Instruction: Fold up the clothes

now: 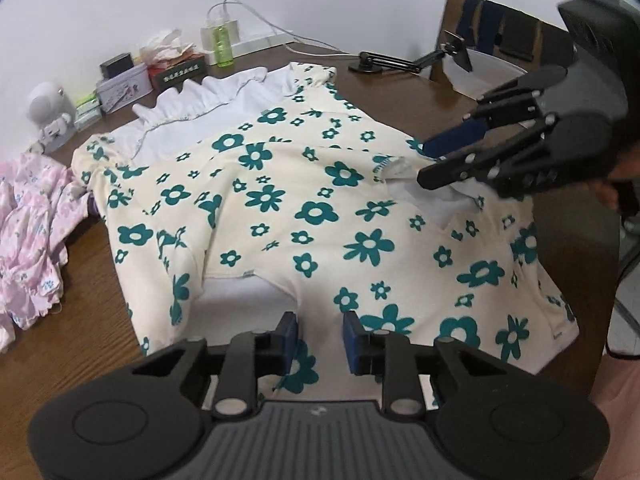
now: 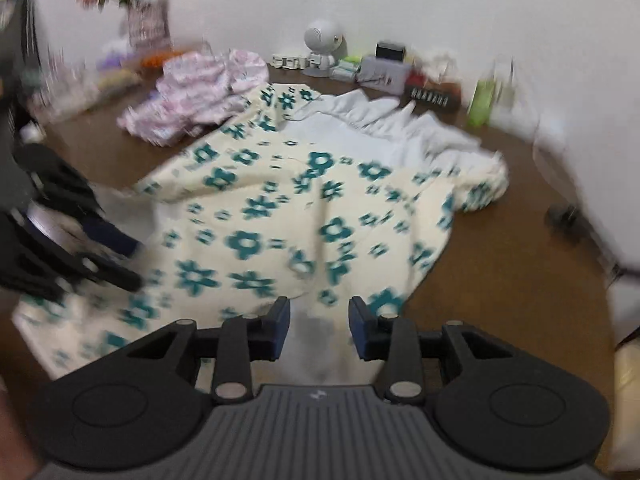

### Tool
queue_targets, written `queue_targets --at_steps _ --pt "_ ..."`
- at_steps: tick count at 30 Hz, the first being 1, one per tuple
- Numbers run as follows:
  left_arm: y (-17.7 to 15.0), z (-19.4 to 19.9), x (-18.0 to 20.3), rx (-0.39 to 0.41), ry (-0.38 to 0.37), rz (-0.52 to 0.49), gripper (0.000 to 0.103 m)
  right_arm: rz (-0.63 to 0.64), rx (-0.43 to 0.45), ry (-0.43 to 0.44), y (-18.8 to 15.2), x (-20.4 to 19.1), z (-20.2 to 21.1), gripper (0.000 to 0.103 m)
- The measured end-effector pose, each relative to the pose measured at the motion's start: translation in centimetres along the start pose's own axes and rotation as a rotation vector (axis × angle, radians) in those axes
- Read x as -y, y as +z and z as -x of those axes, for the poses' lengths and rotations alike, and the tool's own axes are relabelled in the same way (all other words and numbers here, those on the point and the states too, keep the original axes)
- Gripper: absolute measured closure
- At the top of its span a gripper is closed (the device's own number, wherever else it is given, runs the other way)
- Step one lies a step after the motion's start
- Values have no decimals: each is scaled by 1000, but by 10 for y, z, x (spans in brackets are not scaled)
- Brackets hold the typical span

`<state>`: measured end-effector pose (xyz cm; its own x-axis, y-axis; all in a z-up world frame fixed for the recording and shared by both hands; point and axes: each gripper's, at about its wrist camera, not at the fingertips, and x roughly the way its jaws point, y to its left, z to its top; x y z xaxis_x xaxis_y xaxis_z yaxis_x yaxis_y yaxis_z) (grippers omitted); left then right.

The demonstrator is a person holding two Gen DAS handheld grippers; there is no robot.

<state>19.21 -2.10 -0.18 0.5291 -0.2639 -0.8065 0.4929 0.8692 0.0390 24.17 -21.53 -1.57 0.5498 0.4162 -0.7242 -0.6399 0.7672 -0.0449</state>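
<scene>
My left claw [image 1: 319, 336] hangs spread wide over the near hem of the flowered top [image 1: 304, 216], nothing between its pads. My right claw [image 1: 434, 156] shows at the right of the left wrist view, its fingers parted around a raised fold of the top's edge; whether they pinch it I cannot tell. The top lies flat across the brown bench [image 1: 88, 280], its white ruffled collar [image 1: 200, 108] at the far side. A crumpled pink garment [image 1: 28, 232] sits on the bench just left of it. A green bottle [image 1: 222, 46] stands by the far wall.
</scene>
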Motion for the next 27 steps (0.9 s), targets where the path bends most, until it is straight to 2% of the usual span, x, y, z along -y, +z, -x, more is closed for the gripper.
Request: queue_targets --at_steps 1,3,4,5,7,9,11,13,15,17,20,21,22,23,27 --pt "1 -1 0 1 -4 0 80 16 -6 -6 0 -2 -5 71" --pt "2 -1 -2 1 -26 12 99 44 -29 -4 -2 -5 -13 83" --pt "2 -1 -3 -4 -35 26 100 65 -34 -21 -4 -7 -15 99" --pt "2 1 -4 -6 -45 31 100 78 -31 -36 -5 -7 -14 101" --pt "0 7 -5 -1 -70 45 100 69 -25 -35 -5 -3 -9 100" --pt "-3 16 -6 14 -92 62 100 47 -16 -38 -6 2 -1 95" --pt "-5 23 -9 31 -112 80 100 30 16 -14 -7 3 14 74" --pt "-6 25 -10 36 -123 98 99 17 38 70 -7 0 29 68" --pt "-7 23 -11 31 -131 114 99 -17 22 169 -7 -4 32 68" --pt "-8 19 -11 22 -133 122 99 -62 -20 225 -7 -6 20 68" --pt "-11 19 -13 19 -143 134 99 -102 -72 259 -8 -10 2 71" --pt "-13 20 -14 20 -142 138 99 -106 -82 266 -9 -12 -2 75" --pt "-14 21 -15 19 -143 141 99 -103 -87 282 -9 -14 -1 95" --pt "-15 22 -16 18 -145 144 99 -107 -97 310 -9 -13 0 100" --pt "-19 28 -22 25 -157 155 99 -104 -110 398 -10 -14 11 100"
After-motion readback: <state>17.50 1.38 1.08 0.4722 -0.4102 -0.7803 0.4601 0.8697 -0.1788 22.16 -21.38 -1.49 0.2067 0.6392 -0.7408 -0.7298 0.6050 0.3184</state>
